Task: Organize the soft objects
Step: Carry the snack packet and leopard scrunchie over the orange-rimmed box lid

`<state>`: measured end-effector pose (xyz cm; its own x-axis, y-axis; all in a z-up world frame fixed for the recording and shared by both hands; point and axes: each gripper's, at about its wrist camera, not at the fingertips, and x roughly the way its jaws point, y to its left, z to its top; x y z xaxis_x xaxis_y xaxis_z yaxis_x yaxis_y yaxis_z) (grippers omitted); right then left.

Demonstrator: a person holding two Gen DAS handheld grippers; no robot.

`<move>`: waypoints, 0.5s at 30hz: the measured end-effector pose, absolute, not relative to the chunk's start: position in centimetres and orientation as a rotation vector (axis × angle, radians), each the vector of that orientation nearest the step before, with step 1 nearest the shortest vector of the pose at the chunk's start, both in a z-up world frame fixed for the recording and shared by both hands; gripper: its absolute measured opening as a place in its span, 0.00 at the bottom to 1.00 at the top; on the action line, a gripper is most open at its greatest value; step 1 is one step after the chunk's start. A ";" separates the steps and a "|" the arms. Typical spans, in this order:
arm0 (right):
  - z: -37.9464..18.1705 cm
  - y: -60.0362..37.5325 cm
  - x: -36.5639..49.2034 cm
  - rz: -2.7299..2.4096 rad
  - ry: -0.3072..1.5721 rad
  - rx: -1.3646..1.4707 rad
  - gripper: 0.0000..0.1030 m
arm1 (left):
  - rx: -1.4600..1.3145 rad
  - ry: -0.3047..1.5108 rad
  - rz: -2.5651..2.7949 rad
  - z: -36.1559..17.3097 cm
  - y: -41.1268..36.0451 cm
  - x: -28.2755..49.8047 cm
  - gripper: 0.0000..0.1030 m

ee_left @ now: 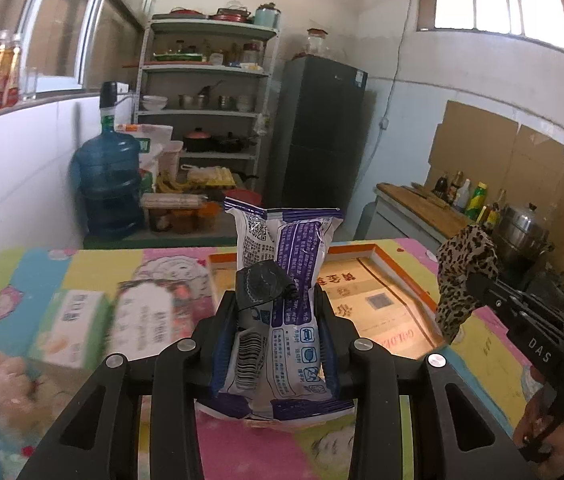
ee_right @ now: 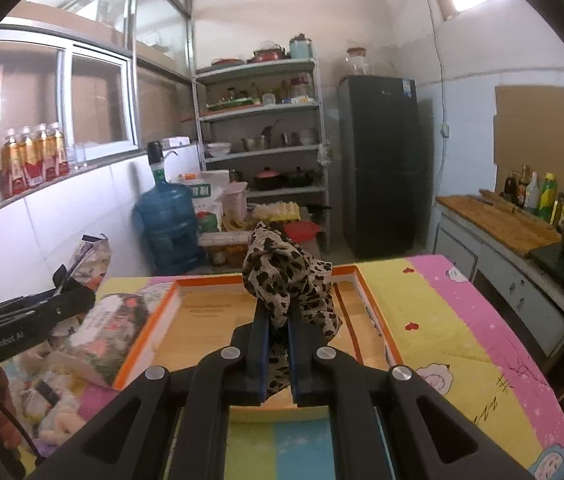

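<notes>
My left gripper (ee_left: pixel 278 304) is shut on a purple and white snack bag (ee_left: pixel 294 256), which stands upright between the fingers above the table. Just beyond it lies a shallow cardboard box with an orange rim (ee_left: pixel 382 304). My right gripper (ee_right: pixel 278 312) is shut on a leopard-print cloth (ee_right: pixel 282 272), which bunches above the fingertips and hangs over the box (ee_right: pixel 202 320). In the left wrist view the right gripper (ee_left: pixel 478 288) and its cloth (ee_left: pixel 466 272) are at the right. In the right wrist view the left gripper (ee_right: pixel 70 292) and its bag (ee_right: pixel 92 258) are at the left.
Wrapped tissue packs (ee_left: pixel 142 320) lie left of the box on the colourful tablecloth (ee_left: pixel 42 276), with a plush toy (ee_right: pixel 54 412) near the front left. Behind the table stand a water jug (ee_left: pixel 108 184), a shelf rack (ee_left: pixel 202 92) and a fridge (ee_left: pixel 322 128). A counter (ee_right: pixel 498 224) runs along the right.
</notes>
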<state>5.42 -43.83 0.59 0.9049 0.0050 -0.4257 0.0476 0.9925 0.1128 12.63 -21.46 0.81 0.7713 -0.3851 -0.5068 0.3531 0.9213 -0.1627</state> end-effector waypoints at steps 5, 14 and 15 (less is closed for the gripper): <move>-1.1 -45.4 8.4 -0.009 0.506 0.156 0.08 | -0.069 0.626 -0.384 -1.1 -23.9 15.3 0.37; -4.4 -46.4 12.0 0.032 0.606 0.222 0.08 | -0.078 0.703 -0.359 -4.4 -26.1 18.4 0.40; -4.6 -46.5 12.2 0.032 0.610 0.223 0.08 | -0.080 0.709 -0.359 -4.6 -26.1 18.7 0.40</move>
